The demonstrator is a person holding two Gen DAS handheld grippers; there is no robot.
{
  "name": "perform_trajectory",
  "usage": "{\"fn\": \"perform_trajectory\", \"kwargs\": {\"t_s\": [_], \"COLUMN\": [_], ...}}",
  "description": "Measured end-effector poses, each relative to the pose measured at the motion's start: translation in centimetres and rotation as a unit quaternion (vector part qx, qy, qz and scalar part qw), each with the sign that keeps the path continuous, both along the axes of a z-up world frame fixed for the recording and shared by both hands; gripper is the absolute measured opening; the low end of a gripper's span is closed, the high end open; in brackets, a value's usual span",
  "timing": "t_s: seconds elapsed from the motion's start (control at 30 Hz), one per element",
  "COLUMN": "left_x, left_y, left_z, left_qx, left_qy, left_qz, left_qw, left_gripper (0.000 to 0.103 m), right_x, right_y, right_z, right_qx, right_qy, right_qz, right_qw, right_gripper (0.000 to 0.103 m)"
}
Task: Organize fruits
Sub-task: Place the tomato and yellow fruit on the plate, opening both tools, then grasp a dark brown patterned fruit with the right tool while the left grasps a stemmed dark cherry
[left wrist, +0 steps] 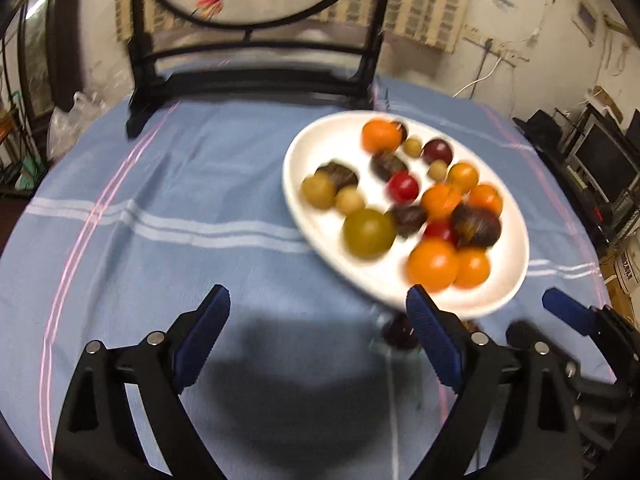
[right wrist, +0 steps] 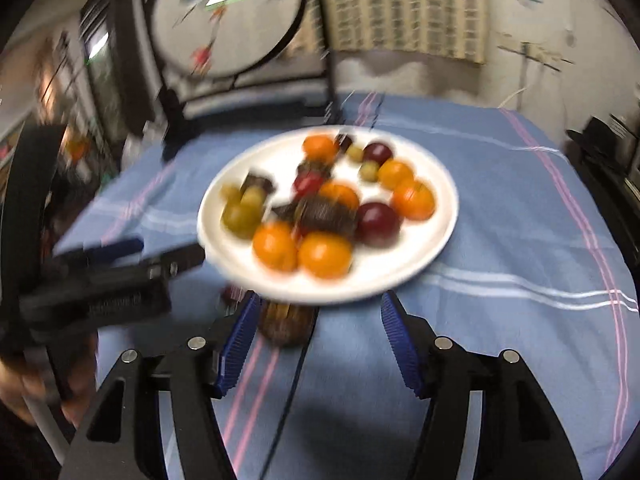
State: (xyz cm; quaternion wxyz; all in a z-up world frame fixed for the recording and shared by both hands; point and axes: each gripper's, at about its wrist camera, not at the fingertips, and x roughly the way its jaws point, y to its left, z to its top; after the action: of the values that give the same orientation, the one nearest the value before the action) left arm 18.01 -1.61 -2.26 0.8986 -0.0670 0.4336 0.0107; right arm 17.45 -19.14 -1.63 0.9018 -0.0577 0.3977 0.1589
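Note:
A white plate [left wrist: 312, 152] holds several small fruits: orange, red, dark purple, brown and green ones, such as a large green one [left wrist: 368, 233]. The plate also shows in the right wrist view [right wrist: 436, 224]. My left gripper [left wrist: 318, 308] is open and empty, over the blue cloth left of the plate's near rim. My right gripper [right wrist: 316, 312] is open and empty just before the plate's near rim. A brown fruit [right wrist: 286, 322] lies on the cloth between its fingers, and a dark red one [left wrist: 398, 330] lies beside the plate. Both views are blurred.
A blue striped tablecloth [left wrist: 160, 208] covers the table. A black stand with a round painted screen [left wrist: 256, 32] is at the back. The right gripper shows at the edge of the left wrist view [left wrist: 576, 316], and the left gripper in the right wrist view [right wrist: 120, 256].

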Motion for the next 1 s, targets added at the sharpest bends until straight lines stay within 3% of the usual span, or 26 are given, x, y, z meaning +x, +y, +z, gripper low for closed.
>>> {"fn": "perform_trajectory", "kwargs": {"t_s": [0.13, 0.3, 0.37, 0.47, 0.63, 1.0], "left_x": [-1.4, -2.0, -1.9, -1.8, -1.7, -2.8], "left_y": [0.9, 1.7, 2.0, 2.5, 2.6, 0.1], "left_z": [-1.3, -1.6, -1.5, -1.7, -2.0, -1.4], "left_qx": [-0.001, -0.004, -0.008, -0.034, -0.041, -0.034], "left_qy": [0.019, 0.012, 0.009, 0.012, 0.017, 0.006], "left_qz": [-0.001, -0.002, -0.003, -0.008, -0.014, -0.053], "left_qw": [0.9998, 0.9999, 0.9999, 0.9993, 0.9989, 0.998], "left_gripper": [0.088, 0.088, 0.088, 0.088, 0.088, 0.088], "right_x": [-0.8, -0.1, 0.1, 0.6, 1.5, -0.9], "right_y": [1.1, 2.4, 3.2, 4.3, 4.2, -0.3], "right_z": [-2.2, -3.4, -3.7, -4.3, -4.3, -2.8], "right_qx": [-0.04, -0.048, -0.061, -0.072, -0.047, -0.009], "right_qy": [0.024, 0.035, 0.029, 0.026, 0.022, 0.033], "right_qz": [0.019, 0.021, 0.02, 0.027, 0.016, -0.021], "right_qw": [0.999, 0.998, 0.998, 0.997, 0.999, 0.999], "right_gripper": [0.06, 0.058, 0.05, 0.047, 0.041, 0.041]}}
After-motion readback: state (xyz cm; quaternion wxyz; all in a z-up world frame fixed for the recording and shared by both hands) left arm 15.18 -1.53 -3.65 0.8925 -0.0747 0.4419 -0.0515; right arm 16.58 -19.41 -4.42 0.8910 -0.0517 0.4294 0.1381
